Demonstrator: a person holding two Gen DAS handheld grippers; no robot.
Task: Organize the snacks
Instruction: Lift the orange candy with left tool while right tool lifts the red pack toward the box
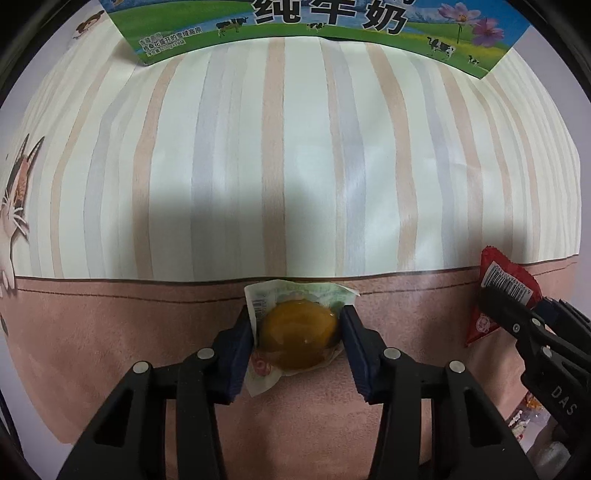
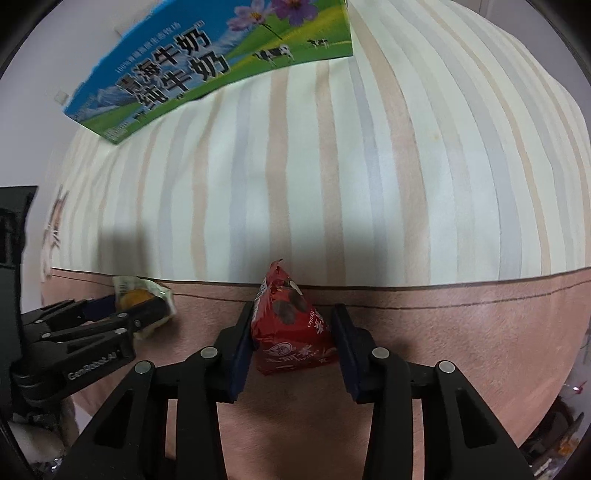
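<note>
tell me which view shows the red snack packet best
The right wrist view: the red triangular foil snack packet sits centred between the right hand-held gripper fingers. The left wrist view shows only its barcoded side, partly hidden.

Striped cloth-covered surface (image 1: 295, 166), milk carton (image 1: 314, 26) resting on it

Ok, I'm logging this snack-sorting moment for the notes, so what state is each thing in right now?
Left gripper: shut on the orange jelly cup.
Orange jelly cup: sealed, gripped on both sides.
Right gripper: shut on the red snack packet.
Red snack packet: sealed, standing point-up between the fingers.
Milk carton box: lying at the far edge of the striped cloth; whether open or closed cannot be told.
</note>
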